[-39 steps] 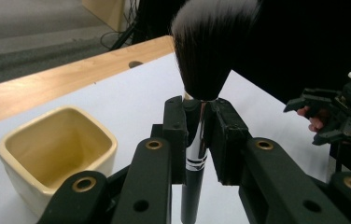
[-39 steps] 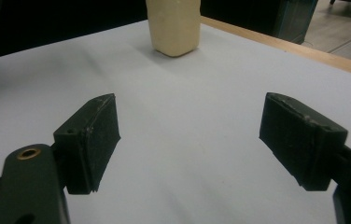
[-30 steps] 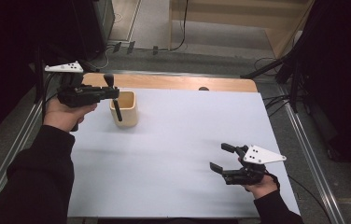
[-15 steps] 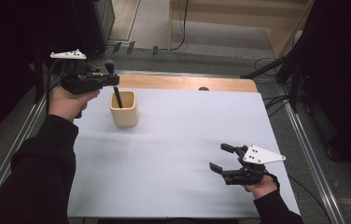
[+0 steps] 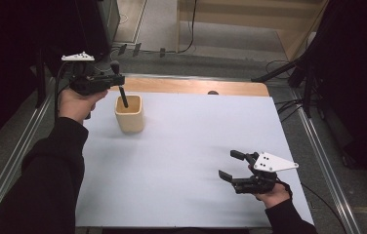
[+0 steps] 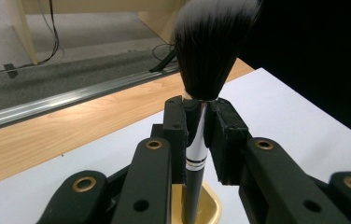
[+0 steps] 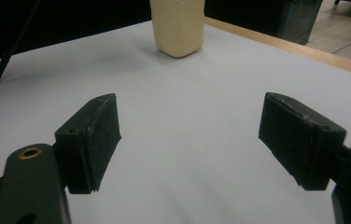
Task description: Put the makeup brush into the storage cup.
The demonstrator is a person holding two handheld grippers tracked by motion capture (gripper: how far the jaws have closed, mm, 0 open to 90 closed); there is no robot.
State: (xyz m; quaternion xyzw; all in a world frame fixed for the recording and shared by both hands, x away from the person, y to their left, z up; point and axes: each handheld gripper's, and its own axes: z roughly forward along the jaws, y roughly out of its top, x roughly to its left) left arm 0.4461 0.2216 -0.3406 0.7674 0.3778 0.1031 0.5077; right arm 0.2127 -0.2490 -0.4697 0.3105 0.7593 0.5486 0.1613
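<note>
The left gripper (image 5: 118,83) clamps a brush (image 6: 197,140) upright, handle tip inside the beige cup (image 5: 130,115) at the table's (image 5: 196,156) far left. The right gripper (image 5: 234,165) rests open near the front right. No legible writing anywhere.

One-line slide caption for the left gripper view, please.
Left hand-held gripper clamps a black makeup brush, bristles up, over a beige cup.

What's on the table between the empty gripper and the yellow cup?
Nothing. In the right gripper view, only bare white table stretches from the open right gripper to the cup.
</note>
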